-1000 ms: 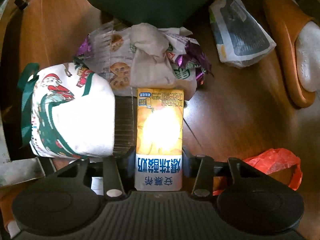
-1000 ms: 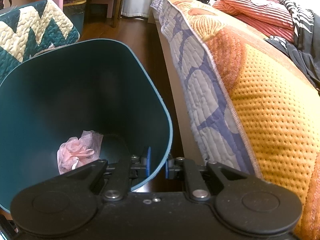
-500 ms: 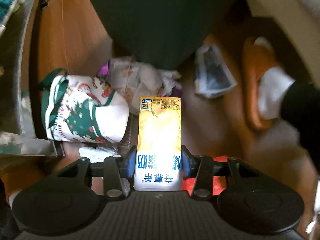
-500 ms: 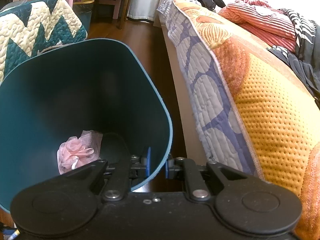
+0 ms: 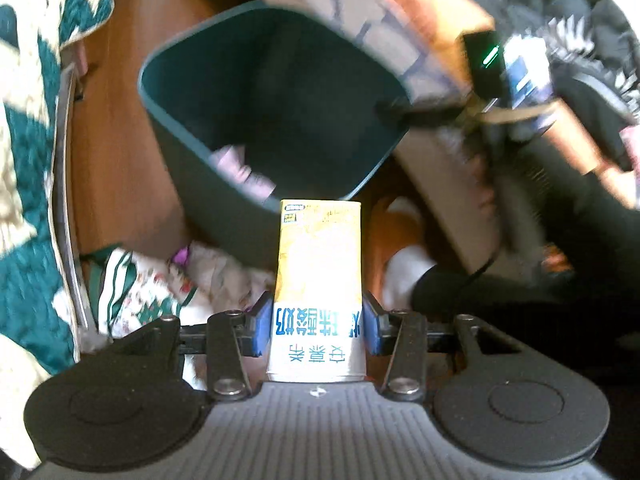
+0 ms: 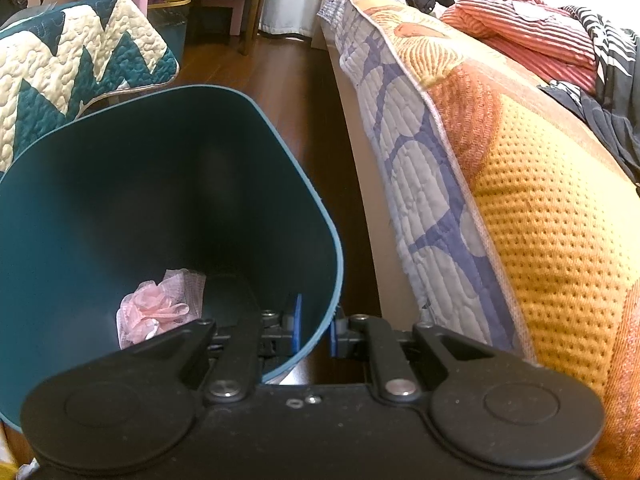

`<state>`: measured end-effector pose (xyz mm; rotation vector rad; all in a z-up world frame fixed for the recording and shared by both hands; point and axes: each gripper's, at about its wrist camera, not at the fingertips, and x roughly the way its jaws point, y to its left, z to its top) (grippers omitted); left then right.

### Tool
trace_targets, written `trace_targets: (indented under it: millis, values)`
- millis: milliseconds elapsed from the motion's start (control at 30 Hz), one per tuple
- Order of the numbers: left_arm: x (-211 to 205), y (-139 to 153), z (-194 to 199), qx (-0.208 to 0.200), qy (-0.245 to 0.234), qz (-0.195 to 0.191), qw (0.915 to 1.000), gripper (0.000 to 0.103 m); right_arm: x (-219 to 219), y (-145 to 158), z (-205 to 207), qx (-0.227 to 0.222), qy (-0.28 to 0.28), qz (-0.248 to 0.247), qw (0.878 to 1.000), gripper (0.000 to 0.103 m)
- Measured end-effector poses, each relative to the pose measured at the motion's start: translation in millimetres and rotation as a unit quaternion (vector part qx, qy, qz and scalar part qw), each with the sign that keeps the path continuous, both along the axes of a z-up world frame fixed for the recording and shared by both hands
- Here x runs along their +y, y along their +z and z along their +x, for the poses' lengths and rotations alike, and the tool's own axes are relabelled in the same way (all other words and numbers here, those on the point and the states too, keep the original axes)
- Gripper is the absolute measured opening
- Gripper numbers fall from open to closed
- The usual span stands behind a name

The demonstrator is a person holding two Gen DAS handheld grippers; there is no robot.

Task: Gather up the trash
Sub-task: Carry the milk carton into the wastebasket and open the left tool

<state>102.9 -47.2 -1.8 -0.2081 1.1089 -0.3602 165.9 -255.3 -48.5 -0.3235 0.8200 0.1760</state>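
Observation:
My left gripper point(image 5: 316, 326) is shut on a yellow and white milk carton point(image 5: 318, 276) and holds it in the air just in front of a dark teal trash bin point(image 5: 192, 152), whose opening faces me. My right gripper point(image 6: 314, 330) is shut on the rim of that bin point(image 6: 334, 240) and holds it tilted. A pink mesh wad point(image 6: 154, 310) lies inside the bin; it also shows in the left wrist view point(image 5: 244, 174). On the floor under the carton lie crumpled wrappers point(image 5: 216, 268).
A Christmas-print bag point(image 5: 140, 292) lies left of the wrappers. A bed with an orange and blue quilt point(image 6: 500, 168) runs along the right. A teal zigzag quilt point(image 6: 76, 80) hangs at left. A slippered foot point(image 5: 404, 264) stands on the wooden floor point(image 5: 108, 120).
My left gripper has lifted the carton off the floor and tipped up toward the bin's opening. The wrappers and the bag have dropped lower in its view. The right gripper has barely moved.

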Motion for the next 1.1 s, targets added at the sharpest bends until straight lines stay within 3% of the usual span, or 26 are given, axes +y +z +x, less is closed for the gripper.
trace_targets:
  millis: [167, 300, 567, 1100]
  values:
    - [2.1, 46.8, 13.1, -0.048, 0.010, -0.025, 0.9985, 0.043, 4.0, 1.0, -1.3, -0.004, 0.006, -0.004, 1.000, 0.012]
    - [1.1, 54.4, 43.2, -0.077, 0.032, -0.014, 0.9964, 0.043, 9.5, 1.9, -4.1, -0.008, 0.014, -0.010, 1.000, 0.012]
    - [-20.6, 8.3, 113.3, -0.065, 0.068, 0.040, 0.9948, 0.043, 15.6, 1.7, -3.3, -0.016, 0.023, -0.018, 0.999, 0.012]
    - [-38.6, -66.7, 169.9, 0.015, 0.069, 0.100, 0.9924, 0.044, 6.1, -3.1, 8.7, -0.001, 0.003, -0.008, 1.000, 0.012]
